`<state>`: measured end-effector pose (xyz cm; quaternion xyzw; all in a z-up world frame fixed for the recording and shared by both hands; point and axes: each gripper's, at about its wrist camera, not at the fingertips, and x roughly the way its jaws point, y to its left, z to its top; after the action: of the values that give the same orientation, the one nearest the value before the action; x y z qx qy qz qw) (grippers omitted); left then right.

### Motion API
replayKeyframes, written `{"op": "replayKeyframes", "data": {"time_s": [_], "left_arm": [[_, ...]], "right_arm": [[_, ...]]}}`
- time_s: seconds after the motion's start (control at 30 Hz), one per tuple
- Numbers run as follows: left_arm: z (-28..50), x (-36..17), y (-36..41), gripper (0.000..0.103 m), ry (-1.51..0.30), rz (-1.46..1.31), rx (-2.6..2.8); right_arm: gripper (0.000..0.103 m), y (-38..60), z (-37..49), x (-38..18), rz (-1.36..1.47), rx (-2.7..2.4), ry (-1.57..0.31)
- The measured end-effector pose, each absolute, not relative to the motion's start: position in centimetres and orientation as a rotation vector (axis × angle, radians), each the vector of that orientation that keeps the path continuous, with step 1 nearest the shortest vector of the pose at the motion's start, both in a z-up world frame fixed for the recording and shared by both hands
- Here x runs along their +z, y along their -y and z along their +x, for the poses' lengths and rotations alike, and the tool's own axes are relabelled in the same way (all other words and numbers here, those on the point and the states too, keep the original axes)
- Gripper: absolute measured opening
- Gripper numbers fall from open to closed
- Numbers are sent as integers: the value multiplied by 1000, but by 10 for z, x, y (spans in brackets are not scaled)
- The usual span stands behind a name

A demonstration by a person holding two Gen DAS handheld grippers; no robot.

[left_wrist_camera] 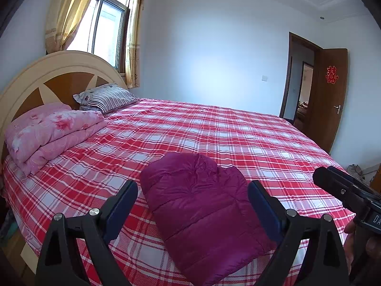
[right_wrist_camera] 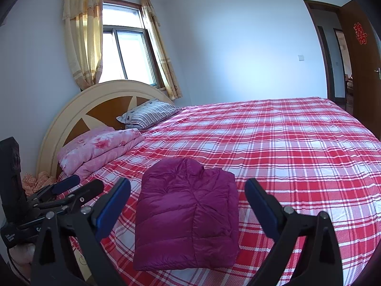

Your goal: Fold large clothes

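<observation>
Where the red-and-white plaid bed sheet nears the bed's close edge, we see a magenta quilted puffer jacket lying folded into a compact, roughly rectangular bundle. Its long axis runs from the near edge toward the far side of the bed, with the rounded, puckered end pointing away from us and the flatter quilted end nearest us.

Our left claw stands wide, its blue-padded fingers spread to either side of the bundle and gripping nothing; whether they touch the fabric we cannot tell. Our right claw is likewise spread wide and empty, its fingers framing the jacket from both sides.

From both wrist views the jacket sits between and just beyond the fingertips. By the headboard lie a folded pink floral quilt and a striped pillow, well apart from it.
</observation>
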<state>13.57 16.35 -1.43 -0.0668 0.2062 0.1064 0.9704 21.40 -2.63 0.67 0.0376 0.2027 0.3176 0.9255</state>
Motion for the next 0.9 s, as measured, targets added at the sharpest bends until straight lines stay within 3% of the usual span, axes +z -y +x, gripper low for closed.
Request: {"op": "replayKeyframes", "data": {"time_s": [0.9], "left_arm": [[134,-13,-177,94,-426,-150,264]], "right_arm": [[99,28,206,13,79,672,-385]]}}
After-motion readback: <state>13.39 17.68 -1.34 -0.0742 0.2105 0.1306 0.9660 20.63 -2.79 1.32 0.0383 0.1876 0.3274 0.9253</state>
